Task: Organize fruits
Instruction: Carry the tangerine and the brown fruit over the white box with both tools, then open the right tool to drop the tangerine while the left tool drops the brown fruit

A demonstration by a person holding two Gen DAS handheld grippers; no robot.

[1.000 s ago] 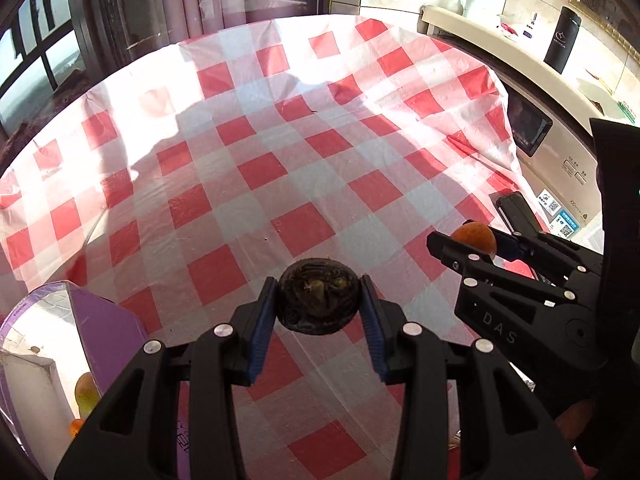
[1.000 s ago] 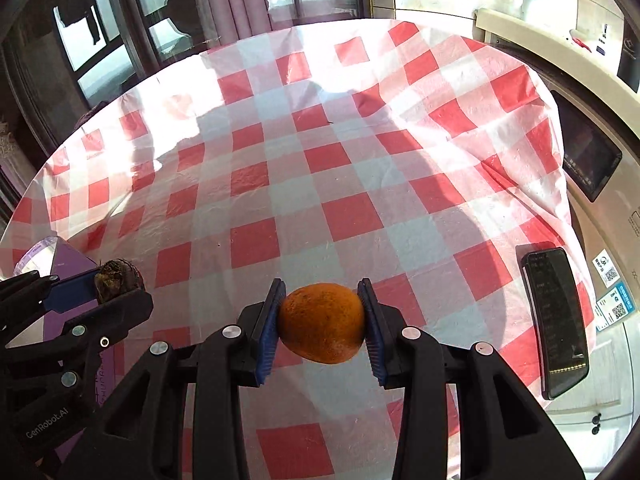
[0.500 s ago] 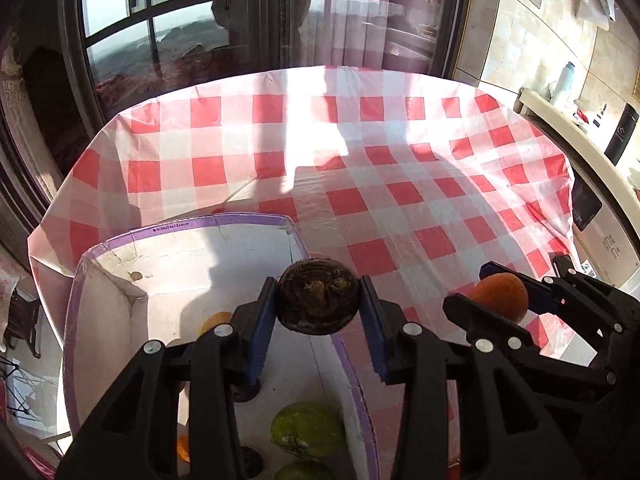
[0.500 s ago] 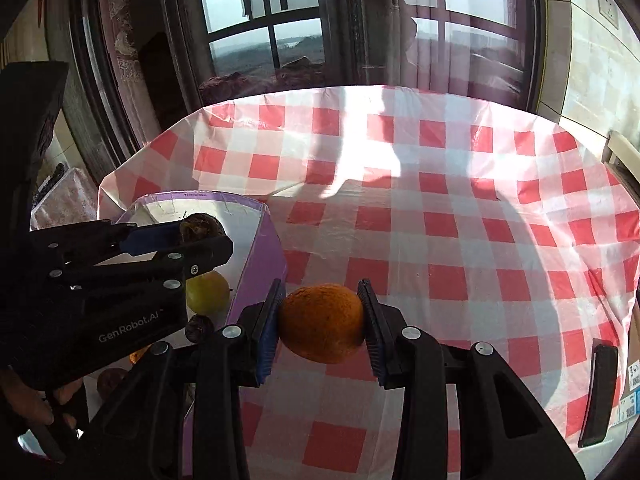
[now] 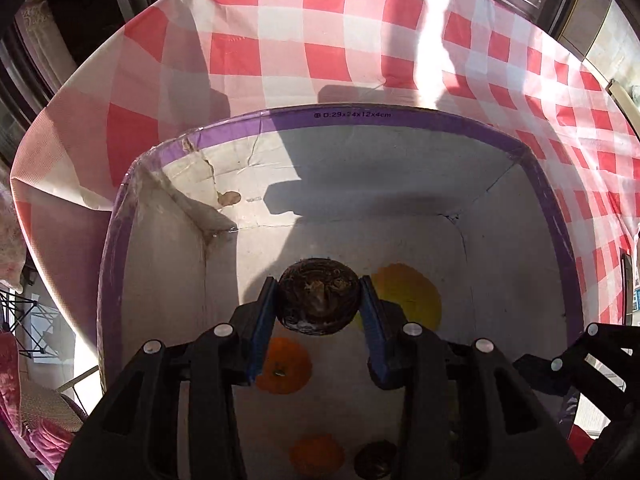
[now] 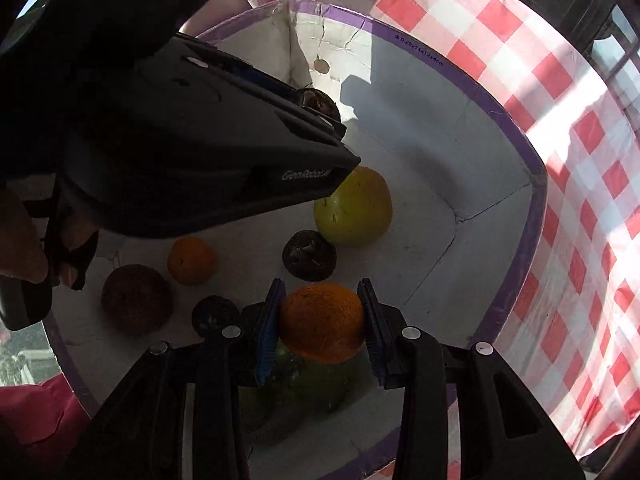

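My left gripper (image 5: 319, 305) is shut on a dark brown wrinkled fruit (image 5: 319, 296), held over the inside of a white box with a purple rim (image 5: 360, 118). My right gripper (image 6: 322, 326) is shut on an orange (image 6: 322, 326) above the same box (image 6: 472, 88). In the right wrist view the left gripper (image 6: 320, 110) reaches in from the upper left with its dark fruit (image 6: 318, 102). On the box floor lie a yellow fruit (image 6: 354, 210), a small orange (image 6: 191, 260), two dark fruits (image 6: 309, 255), a brown round fruit (image 6: 136, 298) and green fruit (image 6: 316, 380) under my right fingers.
The box sits on a red and white checked tablecloth (image 5: 320, 48) near the table's edge. A person's hand (image 6: 20, 240) shows at the left of the right wrist view. Windows and dark frames ring the table; pink cloth (image 5: 24, 412) lies below the table edge.
Both grippers swung from over the bare tablecloth to above the box, still holding their fruits. The box interior and the fruit in it now fill both views.
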